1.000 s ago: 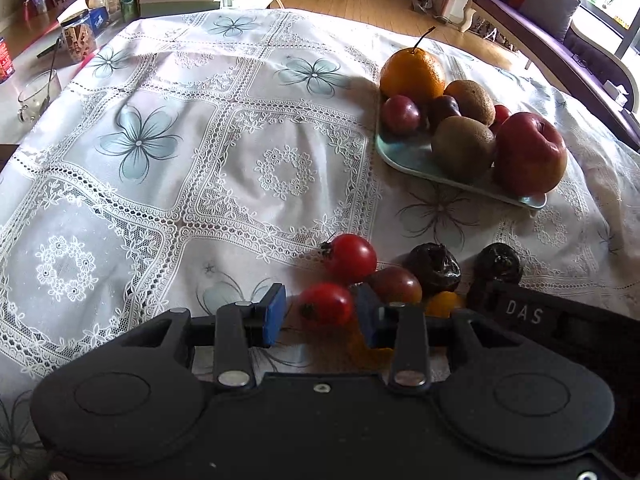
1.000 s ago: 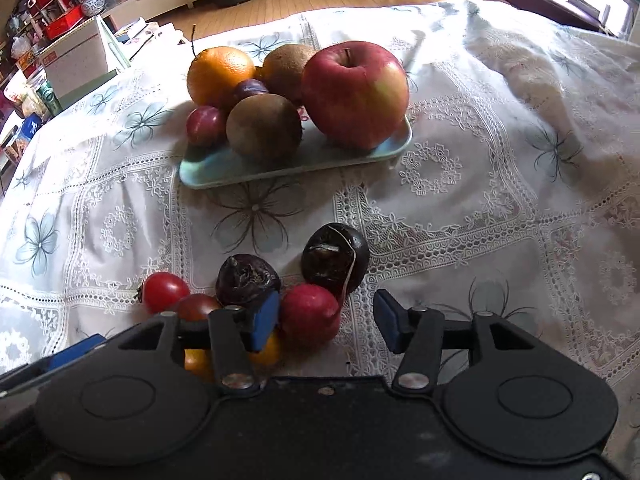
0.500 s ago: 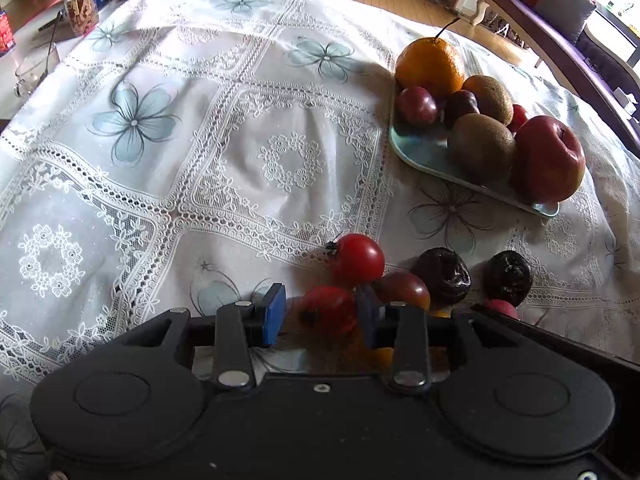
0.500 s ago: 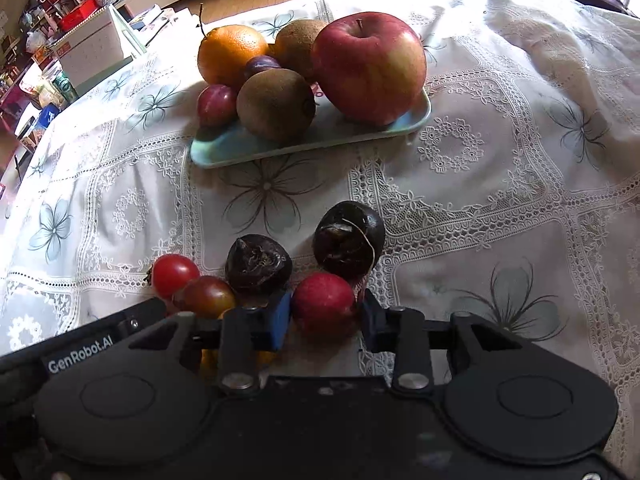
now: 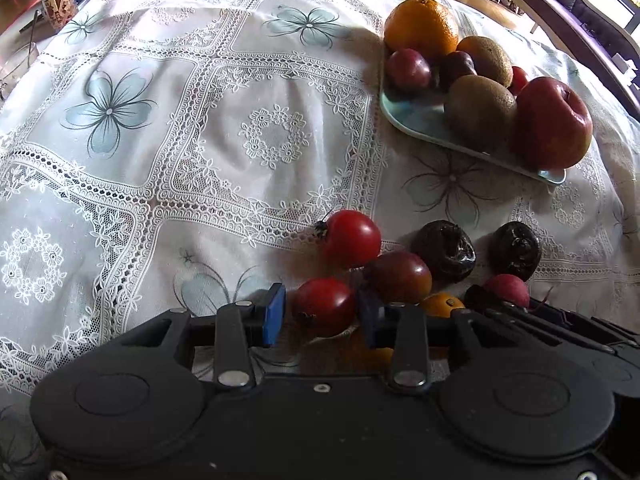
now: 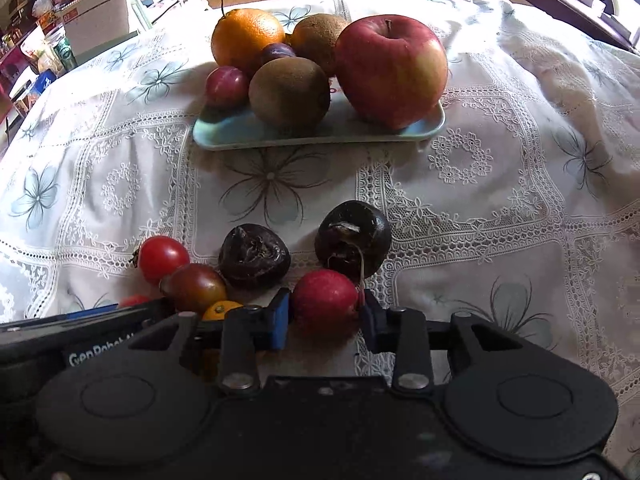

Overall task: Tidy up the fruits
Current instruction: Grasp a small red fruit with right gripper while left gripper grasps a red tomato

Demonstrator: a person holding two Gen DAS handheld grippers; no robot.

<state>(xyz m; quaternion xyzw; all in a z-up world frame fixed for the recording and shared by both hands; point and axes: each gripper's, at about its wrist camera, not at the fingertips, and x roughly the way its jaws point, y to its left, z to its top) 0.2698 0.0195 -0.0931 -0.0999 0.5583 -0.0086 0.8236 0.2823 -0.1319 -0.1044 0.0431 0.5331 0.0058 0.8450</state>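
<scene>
Gripping a red radish [image 6: 325, 304] in my right tongs [image 6: 323, 322]; left tongs [image 5: 320, 314], half-read "GenRobot" label beside them, clasp a red tomato [image 5: 325, 307]

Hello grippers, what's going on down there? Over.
Left gripper around a red tomato, pads close. Right gripper shut on a red fruit. Tray ahead, crowded. Over.

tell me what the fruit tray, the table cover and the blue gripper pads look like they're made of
Fruit tray: pale blue-green, smooth, faintly glossy with soft highlights; glazed ceramic or melamine, can't tell which.
Table cover: white, lace-patterned with printed flowers; its sheen and stiff folds suggest embossed vinyl rather than woven lace.
Blue pads: matte, flat-faced blocks on the left gripper, probably rubber or soft plastic.
</scene>
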